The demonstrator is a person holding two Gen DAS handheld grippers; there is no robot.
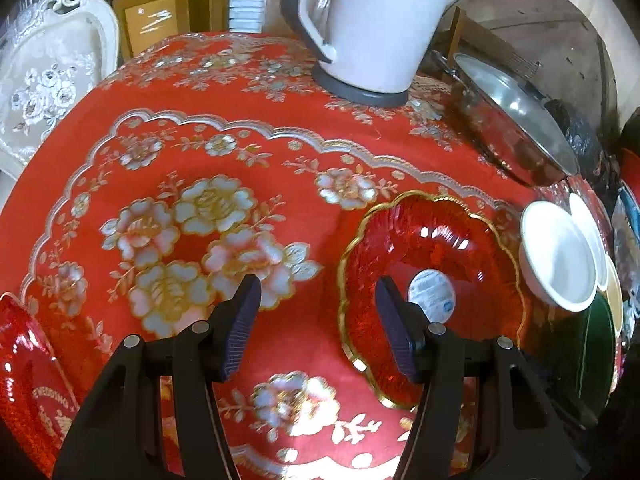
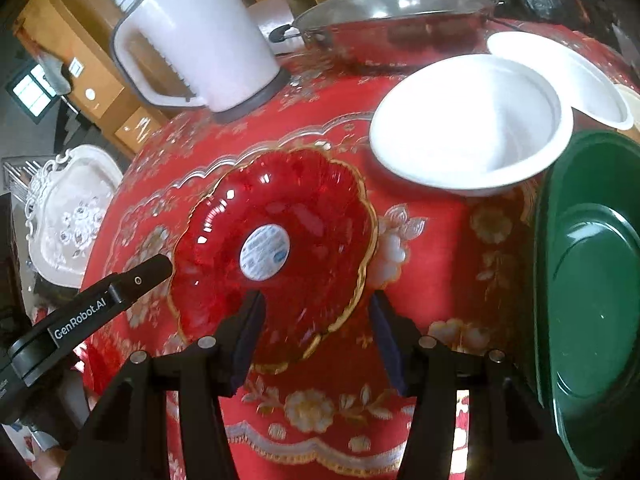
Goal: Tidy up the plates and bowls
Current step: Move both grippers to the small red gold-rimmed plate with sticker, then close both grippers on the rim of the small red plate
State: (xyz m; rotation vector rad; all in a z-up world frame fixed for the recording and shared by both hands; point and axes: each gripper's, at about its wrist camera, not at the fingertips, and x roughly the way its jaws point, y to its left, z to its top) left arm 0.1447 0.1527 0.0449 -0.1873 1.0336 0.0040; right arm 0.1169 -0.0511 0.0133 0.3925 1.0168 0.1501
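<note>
A red glass bowl (image 1: 424, 256) with a gold scalloped rim and a round label lies on the red floral tablecloth; it also shows in the right wrist view (image 2: 288, 220). My left gripper (image 1: 318, 328) is open, its right finger over the bowl's left edge. My right gripper (image 2: 316, 340) is open just in front of the bowl's near rim. A white bowl (image 2: 468, 128) sits right of it, with a second white dish (image 2: 560, 72) behind and a green plate (image 2: 592, 280) at the right. The left gripper's arm (image 2: 80, 316) shows at left.
A white electric kettle (image 1: 376, 24) stands at the back of the table (image 1: 240, 120). A lidded steel pan (image 2: 396, 12) sits behind the white bowls. Another red dish (image 1: 24, 360) lies at the table's left edge. An ornate white chair (image 1: 44, 80) stands beyond.
</note>
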